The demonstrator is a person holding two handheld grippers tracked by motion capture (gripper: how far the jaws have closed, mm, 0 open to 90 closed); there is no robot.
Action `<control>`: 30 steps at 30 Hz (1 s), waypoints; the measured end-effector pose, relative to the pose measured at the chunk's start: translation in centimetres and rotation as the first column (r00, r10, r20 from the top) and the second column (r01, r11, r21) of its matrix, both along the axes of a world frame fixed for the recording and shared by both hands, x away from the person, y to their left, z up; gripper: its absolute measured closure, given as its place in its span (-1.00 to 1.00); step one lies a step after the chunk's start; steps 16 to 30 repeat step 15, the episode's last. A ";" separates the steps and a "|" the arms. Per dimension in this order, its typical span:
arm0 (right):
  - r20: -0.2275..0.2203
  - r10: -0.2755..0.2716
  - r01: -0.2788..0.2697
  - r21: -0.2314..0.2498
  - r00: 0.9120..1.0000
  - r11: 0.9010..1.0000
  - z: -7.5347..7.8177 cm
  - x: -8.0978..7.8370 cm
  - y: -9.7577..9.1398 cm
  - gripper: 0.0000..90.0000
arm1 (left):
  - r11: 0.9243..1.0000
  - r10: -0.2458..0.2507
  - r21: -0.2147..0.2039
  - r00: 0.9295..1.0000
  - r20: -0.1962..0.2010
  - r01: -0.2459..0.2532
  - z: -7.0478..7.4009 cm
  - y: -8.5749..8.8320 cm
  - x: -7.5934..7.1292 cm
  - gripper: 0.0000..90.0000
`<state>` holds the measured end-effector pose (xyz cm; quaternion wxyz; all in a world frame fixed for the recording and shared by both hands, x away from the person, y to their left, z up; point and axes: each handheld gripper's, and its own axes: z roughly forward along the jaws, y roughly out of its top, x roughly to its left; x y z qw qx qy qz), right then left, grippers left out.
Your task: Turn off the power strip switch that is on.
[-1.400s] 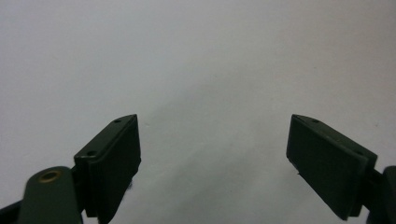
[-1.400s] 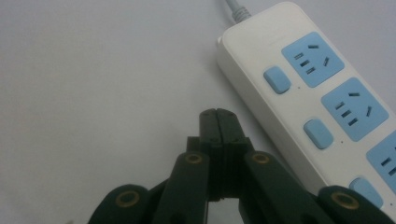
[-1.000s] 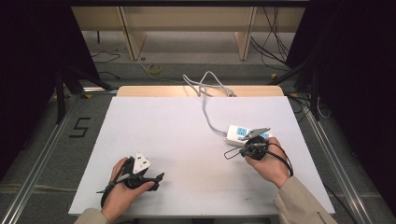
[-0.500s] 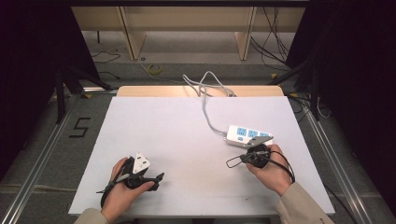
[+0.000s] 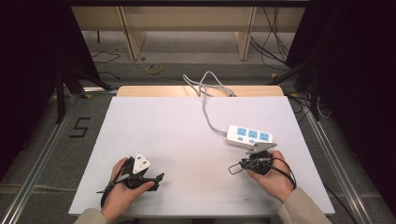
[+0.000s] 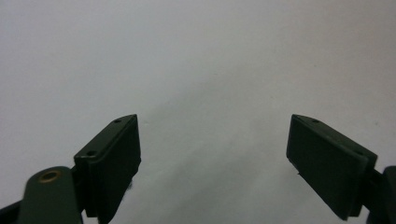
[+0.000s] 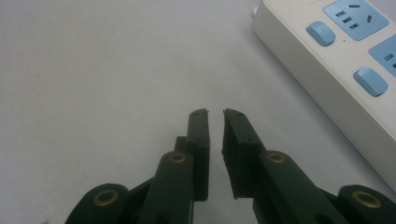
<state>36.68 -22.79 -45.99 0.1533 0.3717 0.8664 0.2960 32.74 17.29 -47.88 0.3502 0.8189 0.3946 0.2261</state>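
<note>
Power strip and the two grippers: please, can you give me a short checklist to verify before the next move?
1. Power strip lies flat on the table, sockets up: ok.
2. Right gripper is free of the strip: its fingers have just been opening, nothing is between them, and the strip lies beside them: ok.
3. Left gripper is open with nothing between its fingers, over bare table: ok.
4. Cable is slack and runs off the far edge of the table: ok.
5. Where the far end of the cable goes: cannot tell.
</note>
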 end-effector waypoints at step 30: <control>0.004 0.006 -0.006 0.044 1.000 0.999 -0.5 -0.7 -0.3 0.53 | 1.000 -0.005 0.007 1.000 -0.007 0.005 -0.1 -0.1 0.0 -0.61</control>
